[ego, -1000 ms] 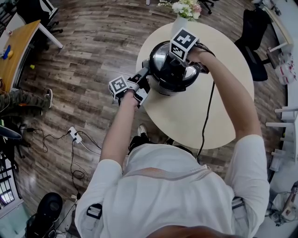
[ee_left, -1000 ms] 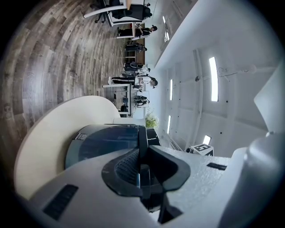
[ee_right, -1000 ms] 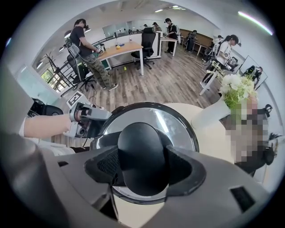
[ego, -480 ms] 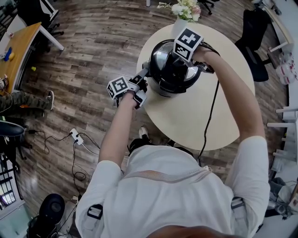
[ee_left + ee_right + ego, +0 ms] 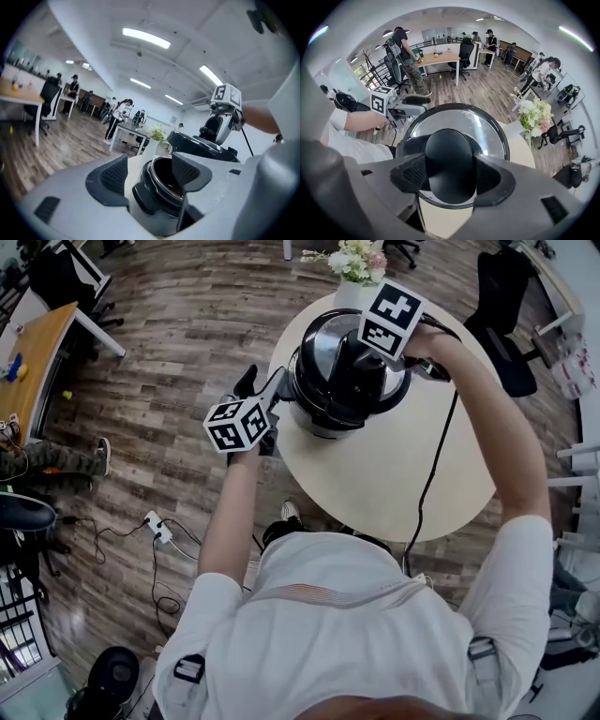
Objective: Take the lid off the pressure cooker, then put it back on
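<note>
So the right gripper (image 5: 451,176) is seen from just behind its jaws, and they're clamped on the big black knob (image 5: 450,157) of the lid (image 5: 490,129), one ribbed pad pressed to each side. The lid's shiny top is ringed by a dark rim, and a cream round table (image 5: 520,152) is seen under it. Off to the right, pale flowers (image 5: 534,115) are stuck in a white vase (image 5: 516,129). On the left, the left gripper (image 5: 423,105) is held up by a hand (image 5: 361,120), its jaws opening, nothing pinched between them as far as can be seen. Further back, a wooden desk (image 5: 440,57), a dark chair (image 5: 465,52) and a few people are scattered over a plank floor (image 5: 487,89).
</note>
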Available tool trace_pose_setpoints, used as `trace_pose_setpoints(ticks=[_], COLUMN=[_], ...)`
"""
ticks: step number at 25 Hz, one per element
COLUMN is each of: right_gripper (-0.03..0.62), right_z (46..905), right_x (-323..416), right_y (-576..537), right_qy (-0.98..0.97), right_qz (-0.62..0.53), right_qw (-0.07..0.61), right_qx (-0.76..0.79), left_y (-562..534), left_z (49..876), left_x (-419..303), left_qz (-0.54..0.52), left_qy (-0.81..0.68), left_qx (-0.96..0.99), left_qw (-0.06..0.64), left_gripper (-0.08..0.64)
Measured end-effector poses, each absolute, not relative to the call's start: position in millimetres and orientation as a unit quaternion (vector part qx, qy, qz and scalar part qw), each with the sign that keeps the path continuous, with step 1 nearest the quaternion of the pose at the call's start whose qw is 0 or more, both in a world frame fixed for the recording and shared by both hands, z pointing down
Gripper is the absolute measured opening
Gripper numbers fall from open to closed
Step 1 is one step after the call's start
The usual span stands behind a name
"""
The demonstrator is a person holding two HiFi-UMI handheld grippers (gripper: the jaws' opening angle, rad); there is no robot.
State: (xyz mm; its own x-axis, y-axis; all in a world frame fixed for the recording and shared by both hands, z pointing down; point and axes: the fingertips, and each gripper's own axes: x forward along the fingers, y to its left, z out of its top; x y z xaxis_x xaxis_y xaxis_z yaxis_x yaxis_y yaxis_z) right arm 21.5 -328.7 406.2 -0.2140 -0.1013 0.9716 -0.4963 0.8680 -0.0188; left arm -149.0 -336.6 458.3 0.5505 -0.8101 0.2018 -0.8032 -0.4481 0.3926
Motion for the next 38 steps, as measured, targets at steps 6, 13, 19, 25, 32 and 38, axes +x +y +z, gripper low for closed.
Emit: trace_pose_setpoints(ticks=[6, 13, 19, 25, 32, 38], right_gripper=[0.296, 0.296, 0.296, 0.295, 0.295, 0.295], right_z=[395, 410, 452, 525, 617, 654], right_x=[63, 156, 244, 305, 328, 325], right_y=[-307, -268, -220, -167, -128, -120], right_qy=[-0.758, -0.735, -0.703, -0.668, -0.645, -0.642], right_qz=[0.180, 0.230, 0.278, 0.316, 0.371, 0.371], right_qw=[0.589, 0.576, 0.569, 0.584, 0.577, 0.583], right_qx=[0.214, 0.276, 0.322, 0.337, 0.336, 0.332], left_y=[-320, -284, -249, -219, -206, -202], left_z=[404, 358, 339, 345, 363, 372], left_x=[-116, -24, 55, 95, 100, 89], left_qz=[0.028, 0.005, 0.004, 0.012, 0.024, 0.039], left_qy=[-0.471, -0.364, -0.301, -0.275, -0.274, -0.285], left_qx=[0.877, 0.930, 0.952, 0.958, 0.957, 0.954], left_qw=[0.090, 0.056, 0.057, 0.074, 0.091, 0.088], left_gripper=[0.276, 0.153, 0.012, 0.005, 0.005, 0.005])
